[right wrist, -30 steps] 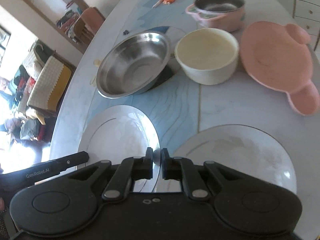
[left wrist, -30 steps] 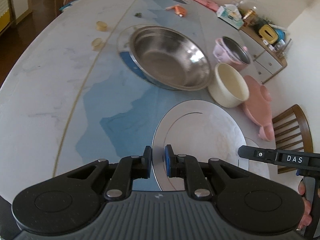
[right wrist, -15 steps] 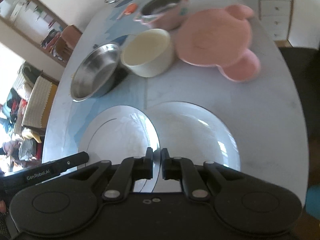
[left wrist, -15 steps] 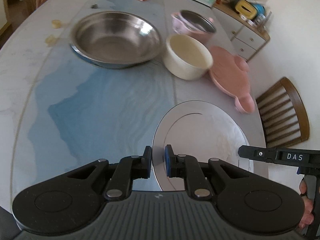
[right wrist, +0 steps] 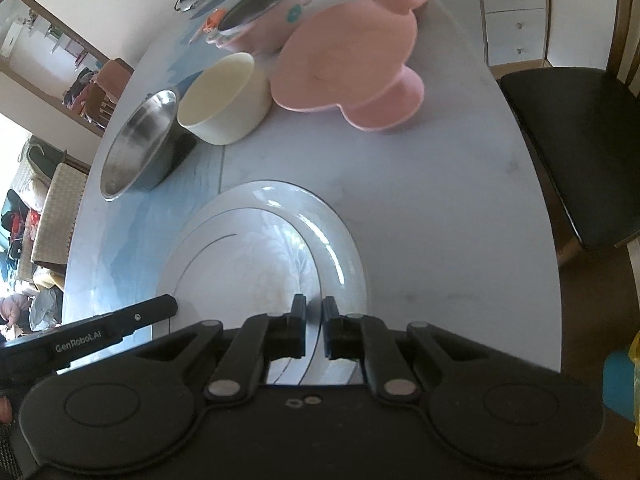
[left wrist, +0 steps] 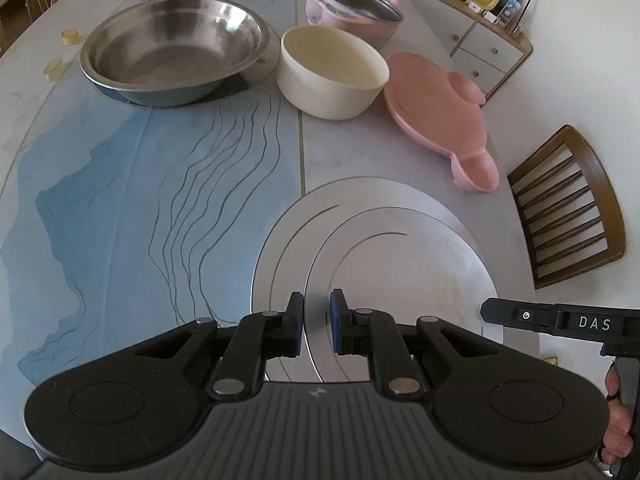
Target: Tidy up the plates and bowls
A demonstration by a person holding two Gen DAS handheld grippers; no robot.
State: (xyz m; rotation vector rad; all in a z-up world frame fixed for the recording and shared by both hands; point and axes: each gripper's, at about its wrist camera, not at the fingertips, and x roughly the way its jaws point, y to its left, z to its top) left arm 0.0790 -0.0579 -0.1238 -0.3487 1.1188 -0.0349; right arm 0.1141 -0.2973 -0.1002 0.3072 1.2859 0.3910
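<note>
Both pairs of fingers pinch plate rims: the left gripper (left wrist: pixel 317 322) grasps the upper plate (left wrist: pixel 400 272), the right gripper (right wrist: pixel 314 326) the lower plate (right wrist: pixel 340 240), near rims hidden behind the grippers; beyond, on the marbled table (left wrist: pixel 120 200), a cream bowl (left wrist: pixel 332 72), a chair (left wrist: pixel 572 208) alongside.

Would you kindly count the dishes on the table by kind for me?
White plates: 2
Pink plate: 1
Bowls: 2, a steel bowl and a cream bowl
Pink pot: 1
Total: 6
</note>
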